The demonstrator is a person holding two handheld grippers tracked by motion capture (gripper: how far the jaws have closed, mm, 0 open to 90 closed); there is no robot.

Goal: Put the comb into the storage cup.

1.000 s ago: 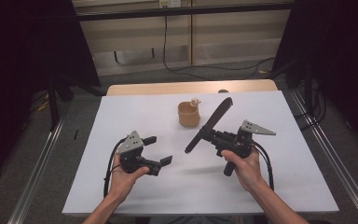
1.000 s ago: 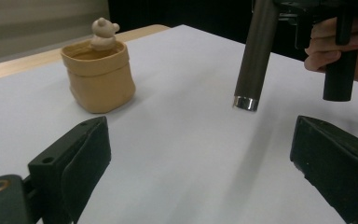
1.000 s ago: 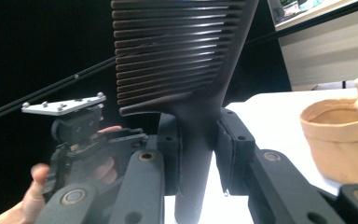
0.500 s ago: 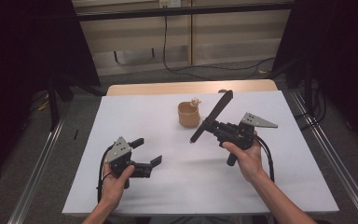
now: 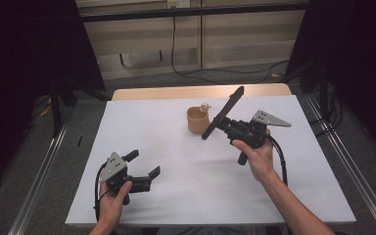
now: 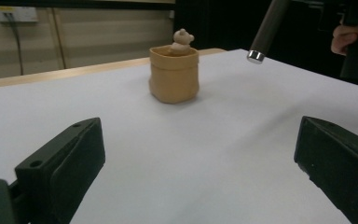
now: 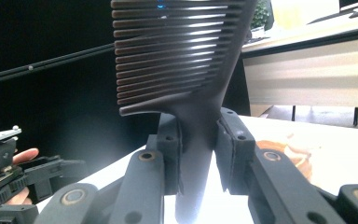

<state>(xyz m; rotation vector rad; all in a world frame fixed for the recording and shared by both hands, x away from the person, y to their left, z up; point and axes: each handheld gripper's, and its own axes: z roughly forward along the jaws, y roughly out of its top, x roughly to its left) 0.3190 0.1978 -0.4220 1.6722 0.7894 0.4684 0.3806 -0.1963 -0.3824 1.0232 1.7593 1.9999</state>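
Comb [image 7: 186,70] gripped in the right gripper [image 5: 223,126], jaws closed flat on its neck just below the teeth, handle slanting down-left and teeth up toward the far edge of the desk [image 5: 156,122] in the high view. Held aloft just right of the small tan pouch [image 5: 197,120], with a little bear figure [image 6: 182,37] peeking from its top; comb's metal-tipped handle end [image 6: 256,56] hanging in the air near the pouch's rim, apart from it. Judging by the pose, pick-up finished, delivery into the pouch not yet done: handle end to be lined up over the opening, lowered in beside the bear, then let go. Left gripper [image 5: 142,169] low at the near-left of the desk, jaws spread wide, nothing between them, aimed at the pouch from well apart; perhaps ready to steady the soft pouch, though that is only a guess. Against half a second ago: left gripper drawn further back toward the near edge and lower; right gripper lifted slightly and carried a touch toward the far side, comb at much the same tilt, grip unchanged. Pouch and bear in the same spot, upright.
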